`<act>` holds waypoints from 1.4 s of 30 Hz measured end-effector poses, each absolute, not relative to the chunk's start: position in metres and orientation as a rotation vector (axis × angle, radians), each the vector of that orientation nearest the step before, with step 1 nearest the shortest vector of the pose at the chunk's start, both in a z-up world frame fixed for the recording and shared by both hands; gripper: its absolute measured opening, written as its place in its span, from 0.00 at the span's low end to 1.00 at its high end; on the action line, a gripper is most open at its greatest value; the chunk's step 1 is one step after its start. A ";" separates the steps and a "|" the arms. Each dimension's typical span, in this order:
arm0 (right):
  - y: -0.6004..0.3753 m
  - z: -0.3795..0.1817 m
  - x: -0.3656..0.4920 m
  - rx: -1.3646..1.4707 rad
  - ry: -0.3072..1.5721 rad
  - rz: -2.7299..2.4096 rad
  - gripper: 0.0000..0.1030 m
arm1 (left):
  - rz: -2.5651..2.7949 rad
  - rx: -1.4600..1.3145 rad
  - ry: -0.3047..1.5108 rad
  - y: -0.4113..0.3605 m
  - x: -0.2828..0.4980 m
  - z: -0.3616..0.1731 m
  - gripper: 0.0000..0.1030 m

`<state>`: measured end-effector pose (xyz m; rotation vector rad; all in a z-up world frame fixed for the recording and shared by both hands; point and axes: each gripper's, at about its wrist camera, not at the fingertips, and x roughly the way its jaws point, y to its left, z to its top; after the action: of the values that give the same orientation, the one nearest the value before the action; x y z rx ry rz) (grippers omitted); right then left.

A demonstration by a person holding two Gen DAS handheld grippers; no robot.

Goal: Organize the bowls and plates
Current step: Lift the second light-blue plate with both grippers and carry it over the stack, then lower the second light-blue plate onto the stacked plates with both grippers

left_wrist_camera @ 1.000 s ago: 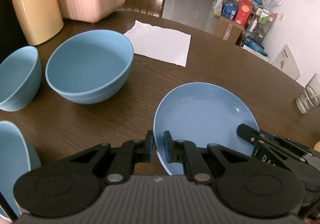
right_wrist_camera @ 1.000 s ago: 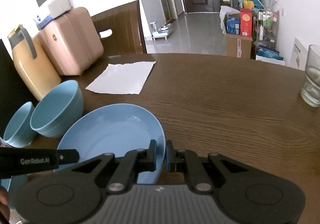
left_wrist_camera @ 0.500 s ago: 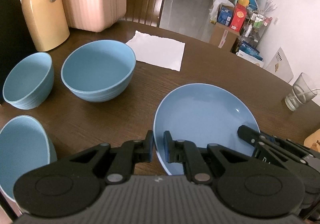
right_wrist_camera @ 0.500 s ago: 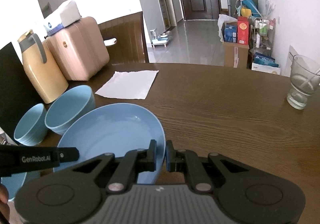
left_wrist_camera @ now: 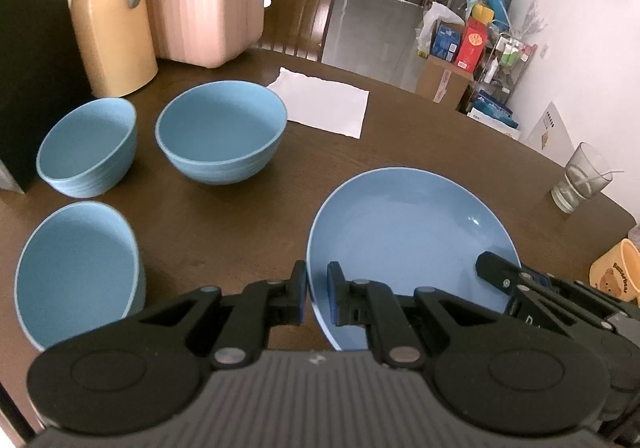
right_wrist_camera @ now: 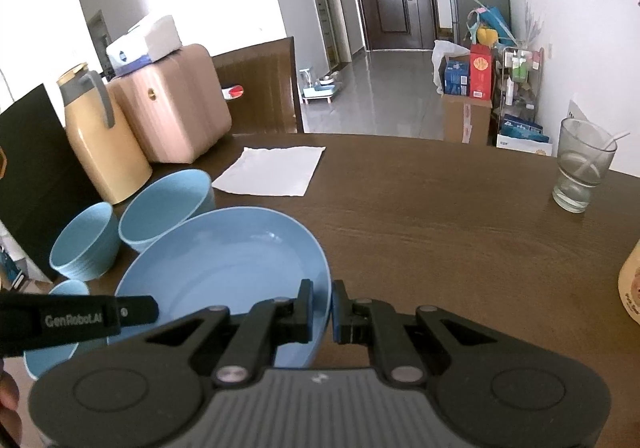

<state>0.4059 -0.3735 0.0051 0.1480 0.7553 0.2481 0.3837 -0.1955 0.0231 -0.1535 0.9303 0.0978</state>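
Note:
A blue plate (left_wrist_camera: 408, 244) (right_wrist_camera: 232, 264) hangs above the dark wooden table (left_wrist_camera: 248, 220), held at both sides. My left gripper (left_wrist_camera: 317, 294) is shut on its left rim. My right gripper (right_wrist_camera: 322, 308) is shut on its right rim and shows at the plate's right edge in the left wrist view. On the table at the left stand three blue bowls: a wide one (left_wrist_camera: 222, 132) (right_wrist_camera: 168, 206), a smaller one (left_wrist_camera: 86, 146) (right_wrist_camera: 86, 246) and a near one (left_wrist_camera: 76, 272).
A yellow jug (left_wrist_camera: 112, 16), a pink case (left_wrist_camera: 204, 0) and a black panel (left_wrist_camera: 28, 60) stand at the back left. A white napkin (left_wrist_camera: 324, 106) lies beyond the bowls. A glass (right_wrist_camera: 580, 168) and a yellow mug (left_wrist_camera: 616, 276) stand at the right.
Both grippers have risen with the plate and drawn back from the bowls. The bowls, jug and case now look smaller and farther, and all three bowls have come into view.

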 end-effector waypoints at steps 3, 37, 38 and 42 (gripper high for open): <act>-0.370 0.010 0.394 0.139 0.751 0.248 0.08 | 0.099 -0.159 0.925 -0.193 0.370 0.028 0.11; -0.328 0.024 0.267 0.091 0.729 0.286 0.09 | 0.140 -0.197 0.891 -0.154 0.238 0.040 0.11; -0.326 0.023 0.264 0.089 0.730 0.287 0.09 | 0.141 -0.198 0.891 -0.153 0.235 0.039 0.11; -0.317 0.019 0.253 0.082 0.733 0.292 0.09 | 0.145 -0.204 0.895 -0.143 0.227 0.035 0.11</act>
<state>0.2526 -0.3168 0.0194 0.0818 0.7333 0.2919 0.2271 -0.1432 0.0346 -0.2037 0.8946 0.1449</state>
